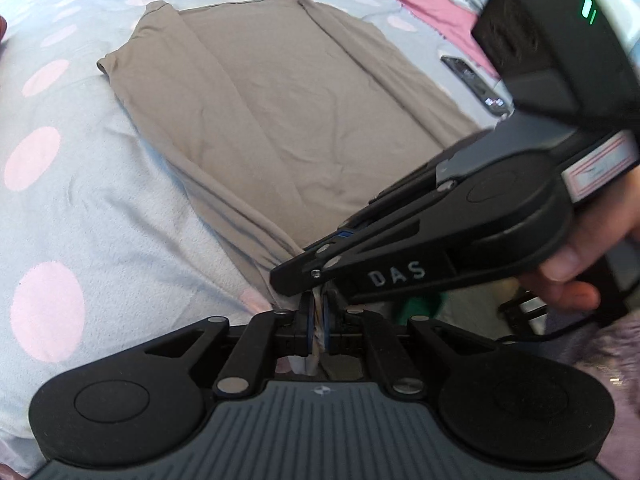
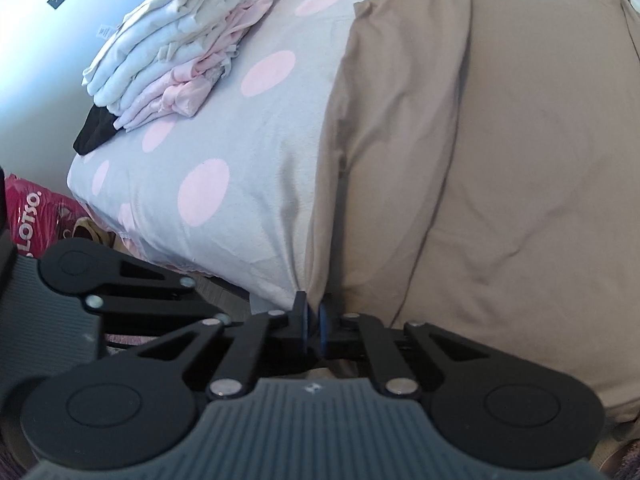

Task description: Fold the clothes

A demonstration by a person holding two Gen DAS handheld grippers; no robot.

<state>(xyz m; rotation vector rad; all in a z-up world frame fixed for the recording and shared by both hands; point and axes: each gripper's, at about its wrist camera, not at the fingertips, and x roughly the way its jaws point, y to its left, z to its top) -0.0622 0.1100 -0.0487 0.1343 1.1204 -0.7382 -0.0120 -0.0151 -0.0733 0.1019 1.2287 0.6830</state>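
Pinching the near hem of the flat taupe cotton shirt with both tongs, left and right, pressed together, on the dotted grey bed.

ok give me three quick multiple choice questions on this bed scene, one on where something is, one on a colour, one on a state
1. Where does the stack of folded clothes lie?
A. on the taupe garment
B. on the bedspread near its corner, apart from the taupe garment
C. on the floor

2. What colour are the spots on the bedspread?
A. green
B. black
C. pink

3. How is the left claw?
A. shut on the hem of the taupe garment
B. wide open above the bed
C. holding a phone

Answers:
1 B: the right wrist view shows bare spotted cover between the stack and the garment.
2 C: pale pink ovals on grey.
3 A: its blue pads pinch fabric at the garment's near edge.
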